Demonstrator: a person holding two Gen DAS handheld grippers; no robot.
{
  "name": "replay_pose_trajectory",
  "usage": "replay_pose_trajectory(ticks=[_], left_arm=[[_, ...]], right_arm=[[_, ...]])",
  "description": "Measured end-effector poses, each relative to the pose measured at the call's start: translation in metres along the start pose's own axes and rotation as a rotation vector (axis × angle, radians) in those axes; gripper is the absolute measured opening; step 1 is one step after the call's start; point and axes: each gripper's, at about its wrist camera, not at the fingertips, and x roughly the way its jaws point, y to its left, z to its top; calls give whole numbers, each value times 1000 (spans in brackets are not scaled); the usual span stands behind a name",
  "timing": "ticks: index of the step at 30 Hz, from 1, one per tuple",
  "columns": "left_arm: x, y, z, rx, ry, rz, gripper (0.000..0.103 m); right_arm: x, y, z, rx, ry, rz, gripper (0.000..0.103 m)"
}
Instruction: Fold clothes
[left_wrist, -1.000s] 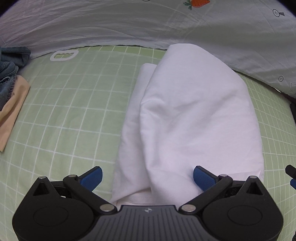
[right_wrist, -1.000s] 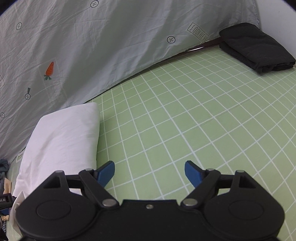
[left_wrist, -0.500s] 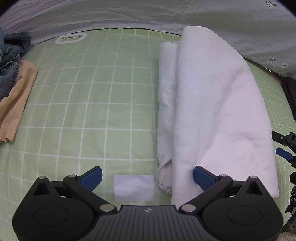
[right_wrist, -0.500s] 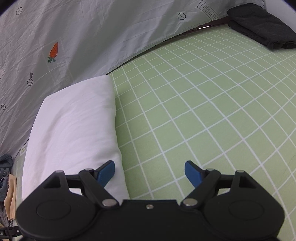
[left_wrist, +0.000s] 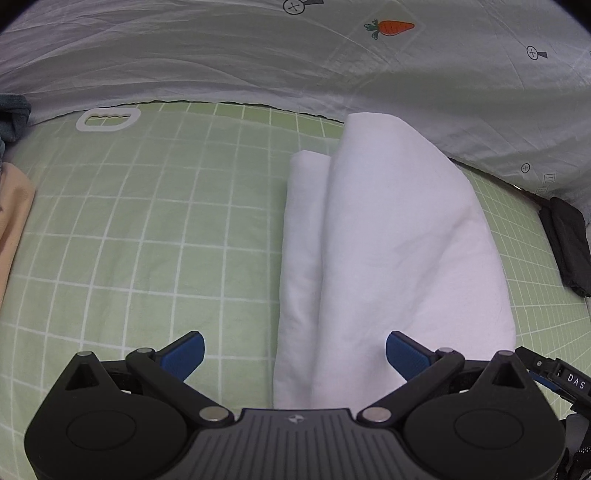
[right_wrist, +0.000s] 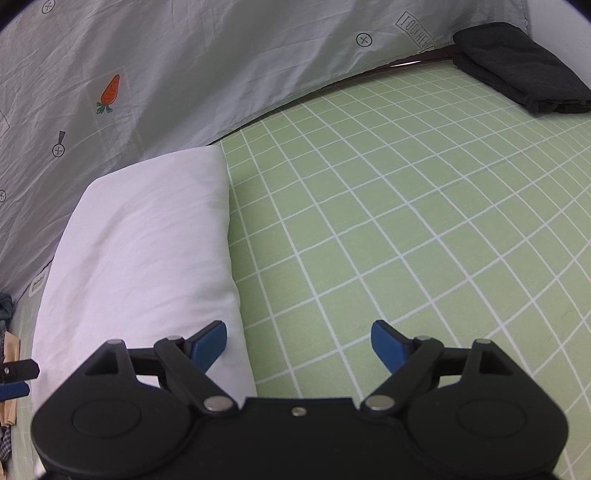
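Left gripper (left_wrist: 294, 354), wide open and empty, has shifted back over the folded white garment (left_wrist: 391, 236).

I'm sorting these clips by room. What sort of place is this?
Most likely a bedroom: the green checked sheet looks like a bed, bordered by a grey carrot-print cover, with a folded white garment and folded black clothing lying on it.

Two claws (left_wrist: 294, 350) (right_wrist: 298, 342), one white garment (left_wrist: 391, 258)
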Motion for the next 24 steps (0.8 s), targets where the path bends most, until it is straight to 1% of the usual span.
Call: replay_pose_trajectory(ticks=[2, 7, 10, 13, 17, 20, 22, 24], left_arm=[[10, -1, 6, -6, 14, -10, 103], [30, -6, 20, 19, 32, -28, 103], [40, -8, 29, 27, 40, -67, 103], [52, -9, 38, 18, 48, -111, 103], [66, -8, 40, -39, 72, -188, 103], [67, -11, 35, -47, 56, -201, 102], [66, -13, 32, -45, 40, -203, 102], [65, -12, 31, -54, 33, -208, 97]], right_arm=[[2, 7, 4, -18, -3, 15, 87], [17, 26, 18, -50, 12, 72, 88], [27, 35, 27, -65, 19, 101, 90], [40, 39, 37, -68, 24, 125, 96], [51, 36, 49, -8, 42, 203, 97], [56, 33, 53, 66, 53, 293, 97], [62, 35, 52, 101, 77, 344, 97], [70, 44, 48, 90, 116, 352, 97]])
